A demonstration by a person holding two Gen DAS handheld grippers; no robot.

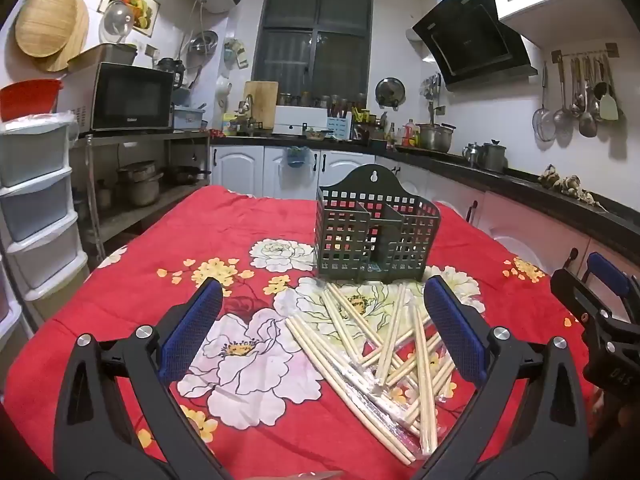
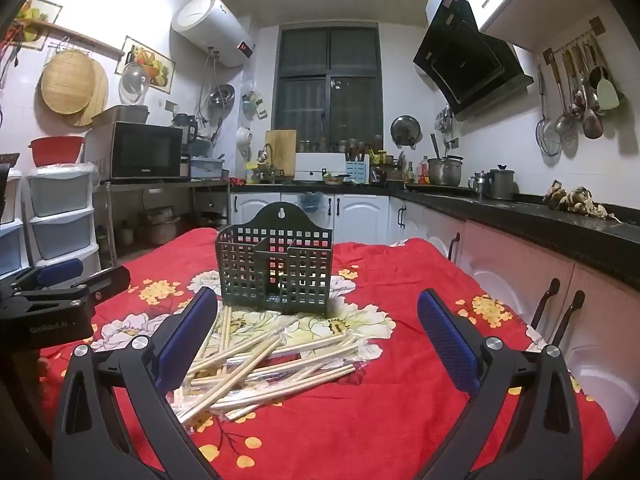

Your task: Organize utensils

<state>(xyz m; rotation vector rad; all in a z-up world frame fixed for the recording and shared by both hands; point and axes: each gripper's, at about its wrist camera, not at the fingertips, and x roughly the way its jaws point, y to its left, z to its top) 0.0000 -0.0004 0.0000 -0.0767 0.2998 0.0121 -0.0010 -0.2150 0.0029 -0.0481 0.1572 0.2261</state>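
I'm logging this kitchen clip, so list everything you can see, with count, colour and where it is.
Chopsticks: loose pile, too tangled to count, pale wood, some in clear wrappers, on the table in front of the holder.
Utensil holder: one, dark green grid plastic, upright on the table, compartments look empty.
Tablecloth: one, red with white and yellow flowers, covering the table.
Microwave: one, black, on the metal shelf.
Range hood: one, black, on the wall.
Hanging ladles: several, metal, on the wall rail.
Left gripper: black with blue pads, open above the pile.
Right gripper: same colours, open, empty.
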